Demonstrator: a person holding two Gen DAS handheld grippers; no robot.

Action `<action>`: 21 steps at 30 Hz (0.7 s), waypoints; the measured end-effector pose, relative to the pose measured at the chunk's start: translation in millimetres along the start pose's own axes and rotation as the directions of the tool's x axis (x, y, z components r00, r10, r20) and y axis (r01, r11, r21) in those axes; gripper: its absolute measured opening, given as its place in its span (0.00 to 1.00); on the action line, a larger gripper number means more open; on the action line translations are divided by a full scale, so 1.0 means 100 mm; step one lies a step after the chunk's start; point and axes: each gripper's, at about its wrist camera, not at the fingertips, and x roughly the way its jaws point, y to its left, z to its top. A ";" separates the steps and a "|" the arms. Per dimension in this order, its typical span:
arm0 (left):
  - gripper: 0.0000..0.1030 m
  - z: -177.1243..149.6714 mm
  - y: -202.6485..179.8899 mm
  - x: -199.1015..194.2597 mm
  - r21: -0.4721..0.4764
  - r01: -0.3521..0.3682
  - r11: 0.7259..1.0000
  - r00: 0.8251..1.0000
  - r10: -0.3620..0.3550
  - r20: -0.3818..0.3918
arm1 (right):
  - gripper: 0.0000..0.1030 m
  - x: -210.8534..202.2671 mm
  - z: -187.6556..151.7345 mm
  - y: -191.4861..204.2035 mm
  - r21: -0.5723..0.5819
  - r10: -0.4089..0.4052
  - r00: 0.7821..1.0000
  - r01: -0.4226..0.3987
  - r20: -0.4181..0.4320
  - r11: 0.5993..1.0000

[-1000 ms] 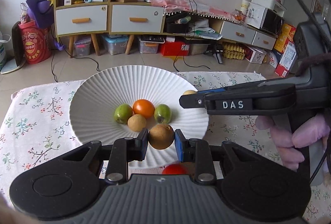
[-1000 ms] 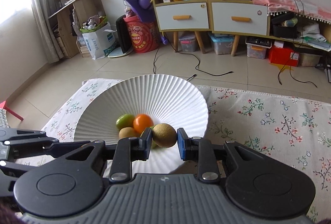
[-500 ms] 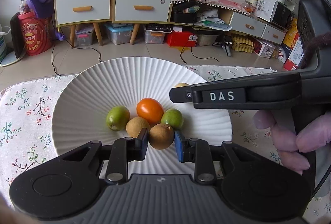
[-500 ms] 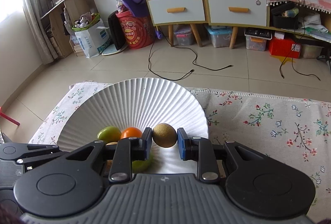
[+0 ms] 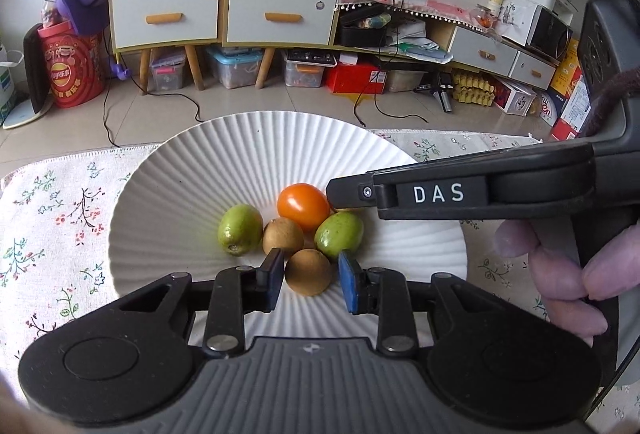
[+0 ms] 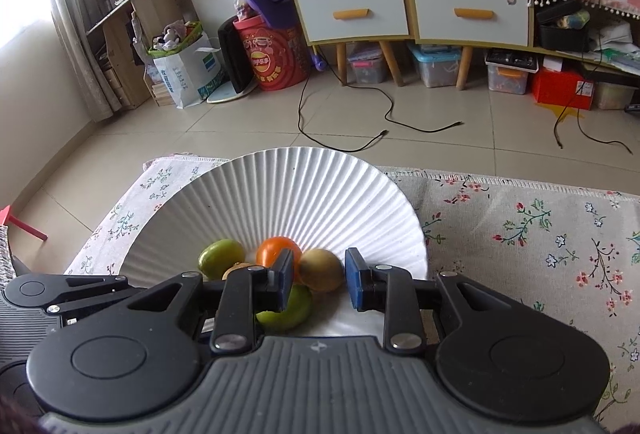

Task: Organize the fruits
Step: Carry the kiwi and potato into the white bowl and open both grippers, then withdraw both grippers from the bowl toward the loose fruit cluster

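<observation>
A white ribbed plate (image 5: 192,169) on the floral cloth holds several fruits: an orange tomato (image 5: 302,204), two green fruits (image 5: 240,229) (image 5: 339,234) and a brown longan (image 5: 282,236). My left gripper (image 5: 308,278) is open, with a brown fruit (image 5: 308,272) lying on the plate between its pads, gaps on both sides. My right gripper (image 6: 318,278) is open too, low over the plate (image 6: 304,185), with another brown fruit (image 6: 321,270) free between its pads. The right gripper's side (image 5: 460,189) reaches over the plate from the right in the left wrist view.
The floral tablecloth (image 6: 540,234) spreads to the right of the plate and also to its left (image 5: 52,201). The table's far edge lies just behind the plate. Beyond are tiled floor, cables and cabinets (image 5: 224,13).
Both grippers lowered into the plate and opened. Each brown fruit, clamped a second ago, now lies loose between the spread pads.
</observation>
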 end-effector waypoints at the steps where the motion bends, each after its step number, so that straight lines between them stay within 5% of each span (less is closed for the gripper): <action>1: 0.30 0.00 0.00 -0.01 0.003 0.002 1.000 1.000 -0.002 0.002 | 0.26 -0.01 0.01 0.00 0.004 -0.001 1.000 0.001 0.005 1.000; 8: 0.48 0.00 -0.01 -0.12 0.027 -0.002 1.000 1.000 0.001 0.011 | 0.37 -0.15 -0.01 -0.01 0.025 -0.012 0.999 0.011 0.034 1.000; 13: 0.65 -0.06 0.00 -0.37 0.066 -0.015 0.998 0.999 0.013 0.032 | 0.54 -0.33 -0.13 0.05 0.012 -0.003 0.999 0.003 0.054 1.000; 21: 0.79 -0.22 0.02 -0.67 0.116 -0.030 0.993 0.999 0.027 0.023 | 0.69 -0.57 -0.32 0.25 -0.059 0.002 0.998 0.001 0.057 0.998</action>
